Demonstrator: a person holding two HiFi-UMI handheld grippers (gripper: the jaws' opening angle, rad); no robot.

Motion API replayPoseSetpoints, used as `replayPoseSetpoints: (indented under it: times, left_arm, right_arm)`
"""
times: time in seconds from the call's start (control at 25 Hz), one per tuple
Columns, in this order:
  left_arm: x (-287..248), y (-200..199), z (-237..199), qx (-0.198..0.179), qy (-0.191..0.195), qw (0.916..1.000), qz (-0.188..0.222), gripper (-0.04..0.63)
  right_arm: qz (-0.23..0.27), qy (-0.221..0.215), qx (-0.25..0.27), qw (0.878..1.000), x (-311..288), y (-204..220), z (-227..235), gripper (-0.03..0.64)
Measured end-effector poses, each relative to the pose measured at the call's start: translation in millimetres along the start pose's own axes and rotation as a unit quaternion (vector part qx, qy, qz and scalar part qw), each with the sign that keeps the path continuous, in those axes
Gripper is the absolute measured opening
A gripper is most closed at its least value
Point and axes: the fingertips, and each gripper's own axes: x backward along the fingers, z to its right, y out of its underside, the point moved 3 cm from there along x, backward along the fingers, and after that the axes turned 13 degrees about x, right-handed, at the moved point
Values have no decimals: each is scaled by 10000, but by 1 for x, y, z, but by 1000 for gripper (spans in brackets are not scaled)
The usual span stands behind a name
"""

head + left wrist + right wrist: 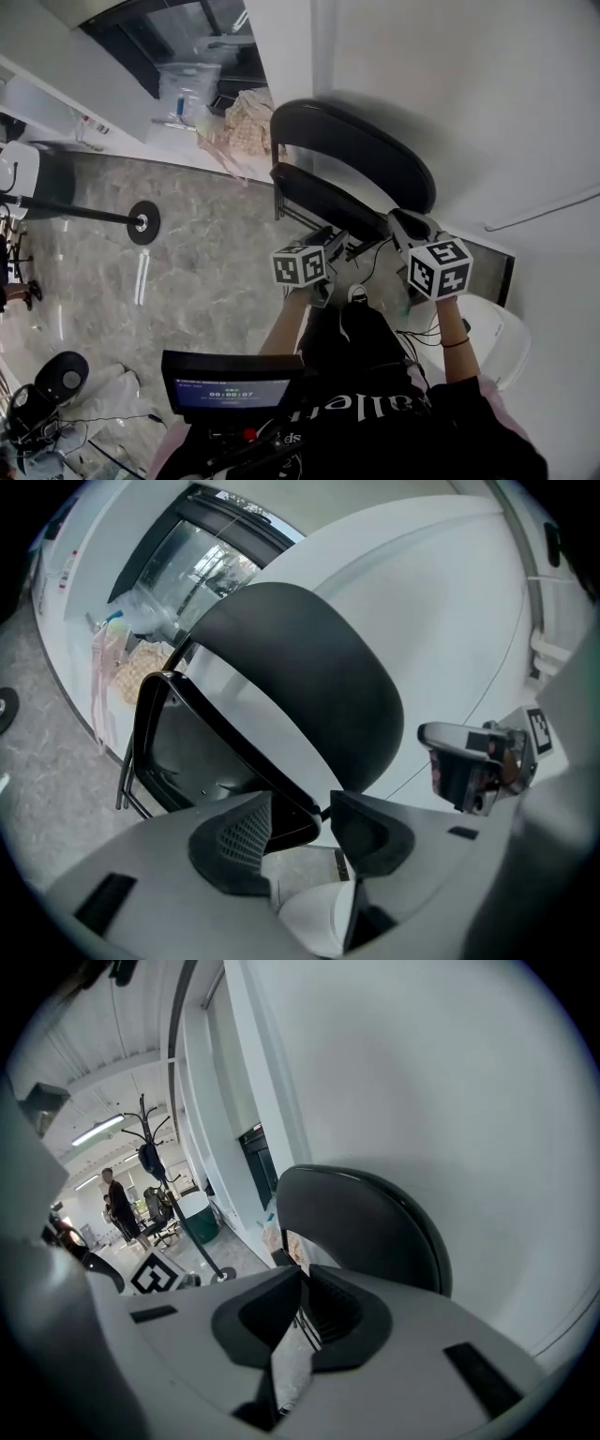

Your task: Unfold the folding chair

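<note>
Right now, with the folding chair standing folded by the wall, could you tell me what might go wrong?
The left tongs are open around the seat corner without pressing it; closing on so little edge, they may slip off. The right tongs are shut on nothing near the backrest, so the folding chair is unbraced; pulling the seat could slide or tip it on the smooth floor.

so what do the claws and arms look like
The left claw and right claw are light grey shells with black ribbed pads, each carrying a white cube with black square markers. The person wears a black lettered top and dark wristband.
</note>
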Motion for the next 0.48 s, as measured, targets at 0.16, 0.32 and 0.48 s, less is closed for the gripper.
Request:
replayPoseSetpoints:
  times: [0.16,0.32,0.48]
  left_arm:
    - [-19,-13,-15,287,-64,9996,-13,193]
    - [-44,-12,-26,717,-19,9974,-60,206]
    - [-70,-13,-35,1010,-184,9947,6,216]
  right_arm:
    - [6,-199,497,9986,-2,-25,8,17]
    - [172,-235,1013,9944,4,-56,26,20]
    - [325,-375,1159,9920,1,-78,59,166]
